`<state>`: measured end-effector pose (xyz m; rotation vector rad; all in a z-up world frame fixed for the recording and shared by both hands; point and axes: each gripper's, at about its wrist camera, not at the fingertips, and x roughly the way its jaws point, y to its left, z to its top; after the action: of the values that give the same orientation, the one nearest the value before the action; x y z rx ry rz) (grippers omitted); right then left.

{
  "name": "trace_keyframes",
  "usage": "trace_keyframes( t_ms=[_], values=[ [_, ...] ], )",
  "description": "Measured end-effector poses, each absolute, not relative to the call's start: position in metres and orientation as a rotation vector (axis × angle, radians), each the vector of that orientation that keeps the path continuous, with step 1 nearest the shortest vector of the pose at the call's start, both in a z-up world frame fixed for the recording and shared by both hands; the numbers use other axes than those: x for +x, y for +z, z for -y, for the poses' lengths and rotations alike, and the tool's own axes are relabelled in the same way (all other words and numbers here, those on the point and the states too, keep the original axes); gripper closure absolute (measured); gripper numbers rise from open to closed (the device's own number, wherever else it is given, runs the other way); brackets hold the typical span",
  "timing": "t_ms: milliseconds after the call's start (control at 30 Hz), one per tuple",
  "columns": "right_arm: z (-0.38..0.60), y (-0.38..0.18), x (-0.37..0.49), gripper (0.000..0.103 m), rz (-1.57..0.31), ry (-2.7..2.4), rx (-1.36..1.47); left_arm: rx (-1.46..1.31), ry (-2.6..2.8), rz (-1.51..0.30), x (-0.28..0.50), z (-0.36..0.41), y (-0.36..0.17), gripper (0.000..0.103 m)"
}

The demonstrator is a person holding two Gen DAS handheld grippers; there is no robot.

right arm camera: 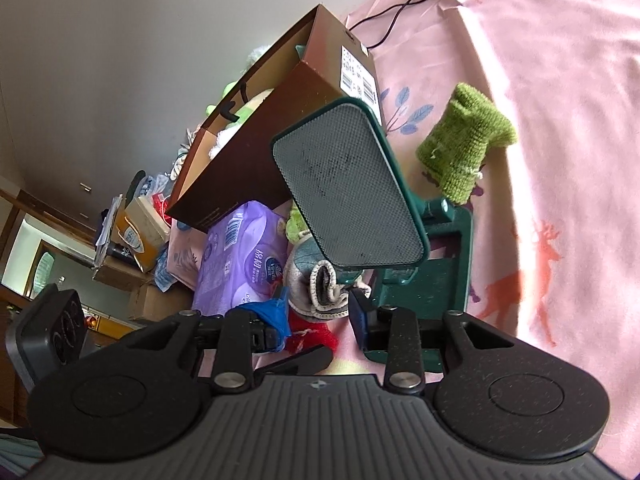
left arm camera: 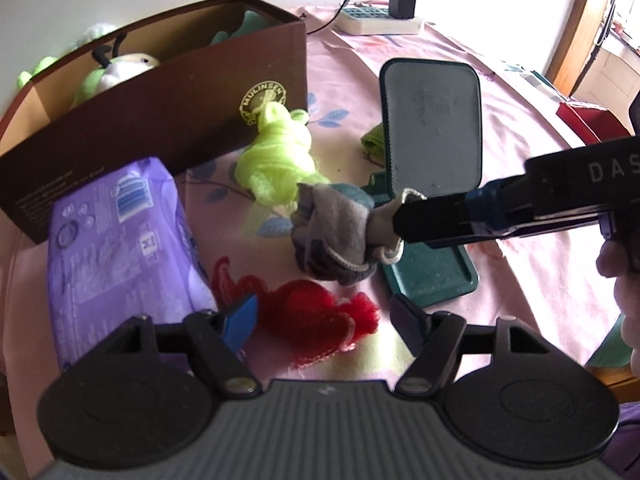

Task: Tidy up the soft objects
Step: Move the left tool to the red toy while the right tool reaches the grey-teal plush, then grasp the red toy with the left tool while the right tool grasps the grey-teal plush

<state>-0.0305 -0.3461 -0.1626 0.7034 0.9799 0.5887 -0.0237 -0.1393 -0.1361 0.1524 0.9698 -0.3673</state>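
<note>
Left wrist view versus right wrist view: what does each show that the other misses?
Left only: the power strip, the yellow-green mesh pouf, the left gripper open over the red pouf.
Right only: the whole green knit sock, room clutter.
Both: brown box, purple pack, phone stand, right gripper at the grey sock.

A matt brown cardboard box (left arm camera: 168, 92) stands at upper left on smooth pink printed cloth (left arm camera: 460, 60). Beside it lies a glossy purple plastic pack (left arm camera: 120, 236). Centre: fuzzy grey knit sock (left arm camera: 340, 236), lime mesh puff (left arm camera: 276, 152), red mesh puff (left arm camera: 320, 320). In the right view, a rough green knitted piece (right arm camera: 464, 144).
</note>
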Motion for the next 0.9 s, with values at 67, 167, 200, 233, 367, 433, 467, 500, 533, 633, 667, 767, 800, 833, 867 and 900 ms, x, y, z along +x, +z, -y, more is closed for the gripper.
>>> trace_keyframes(
  t_ms=[67, 167, 200, 233, 367, 433, 467, 500, 533, 633, 667, 767, 800, 833, 867, 900],
  values=[
    [0.344, -0.165, -0.029, 0.086, -0.989, 0.591, 0.711, 0.147, -0.364, -0.962, -0.023, 0.141, -0.138, 0.028],
    [0.342, -0.168, -0.029, 0.086, -0.980, 0.576, 0.732, 0.138, -0.355, -0.947, -0.023, 0.142, -0.141, 0.028],
    [0.341, -0.170, -0.029, 0.086, -0.977, 0.573, 0.739, 0.130, -0.364, -0.940, -0.023, 0.142, -0.141, 0.028],
    [0.340, -0.171, -0.029, 0.086, -0.974, 0.572, 0.743, 0.119, -0.378, -0.935, -0.024, 0.141, -0.141, 0.028],
    [0.337, -0.174, -0.035, 0.091, -0.919, 0.561, 0.773, 0.133, -0.406, -0.902, -0.031, 0.139, -0.144, 0.032],
    [0.337, -0.174, -0.037, 0.095, -0.900, 0.563, 0.790, 0.132, -0.420, -0.897, -0.034, 0.139, -0.143, 0.047],
    [0.337, -0.174, -0.038, 0.096, -0.890, 0.568, 0.787, 0.127, -0.427, -0.896, -0.036, 0.139, -0.143, 0.047],
    [0.336, -0.174, -0.039, 0.098, -0.883, 0.567, 0.779, 0.128, -0.430, -0.885, -0.038, 0.138, -0.144, 0.048],
    [0.335, -0.173, -0.041, 0.099, -0.873, 0.566, 0.774, 0.135, -0.426, -0.875, -0.040, 0.139, -0.144, 0.051],
    [0.334, -0.169, -0.051, 0.102, -0.842, 0.561, 0.743, 0.149, -0.429, -0.850, -0.049, 0.142, -0.144, 0.069],
    [0.332, -0.168, -0.054, 0.102, -0.834, 0.560, 0.731, 0.142, -0.429, -0.842, -0.053, 0.142, -0.144, 0.073],
    [0.333, -0.166, -0.067, 0.103, -0.805, 0.566, 0.714, 0.111, -0.419, -0.823, -0.065, 0.139, -0.144, 0.078],
    [0.334, -0.165, -0.071, 0.103, -0.792, 0.570, 0.704, 0.103, -0.408, -0.814, -0.070, 0.137, -0.144, 0.080],
    [0.334, -0.164, -0.075, 0.103, -0.784, 0.577, 0.684, 0.098, -0.393, -0.804, -0.076, 0.135, -0.144, 0.081],
    [0.332, -0.163, -0.078, 0.103, -0.777, 0.575, 0.667, 0.091, -0.375, -0.795, -0.082, 0.133, -0.144, 0.082],
    [0.332, -0.163, -0.081, 0.102, -0.775, 0.584, 0.656, 0.081, -0.360, -0.786, -0.089, 0.130, -0.143, 0.083]
  ],
)
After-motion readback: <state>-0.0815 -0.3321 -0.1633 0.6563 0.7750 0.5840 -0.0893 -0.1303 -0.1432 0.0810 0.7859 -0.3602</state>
